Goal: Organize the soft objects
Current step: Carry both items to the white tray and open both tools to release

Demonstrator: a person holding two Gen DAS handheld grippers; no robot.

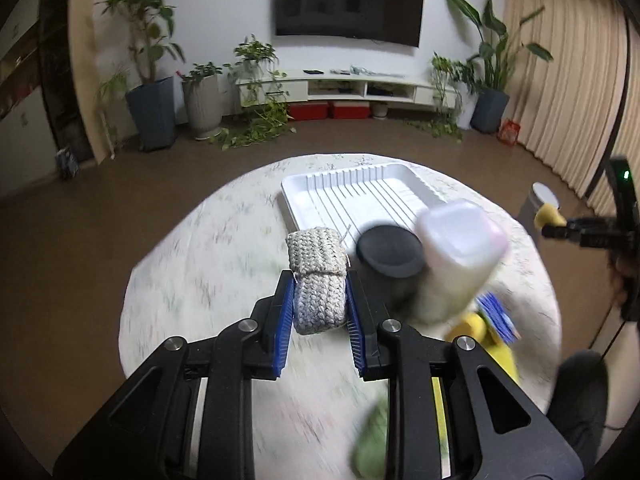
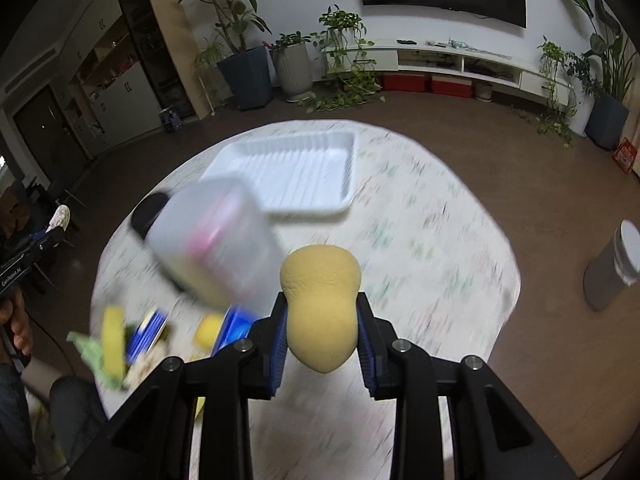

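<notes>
My left gripper (image 1: pixel 319 280) is shut on a folded grey knitted cloth (image 1: pixel 318 268), held above the round table (image 1: pixel 208 280). In the right wrist view my right gripper (image 2: pixel 321 300) is shut on a tan egg-shaped sponge (image 2: pixel 320 304), also lifted off the table. A white ribbed tray (image 1: pixel 360 196) (image 2: pixel 296 176) lies at the table's far side with nothing in it. The right gripper with its sponge (image 1: pixel 550 216) shows at the right edge of the left wrist view. The left gripper with its cloth (image 2: pixel 60 216) shows at the left edge of the right wrist view.
A translucent plastic container (image 1: pixel 456 256) (image 2: pixel 216 244) and a black round lid (image 1: pixel 390 250) stand beside the tray. Blurred yellow, blue and green items (image 2: pixel 132 340) lie near the table's near edge. A grey bin (image 2: pixel 612 268) stands on the floor to the right. A person's hand (image 2: pixel 16 320) shows at the left.
</notes>
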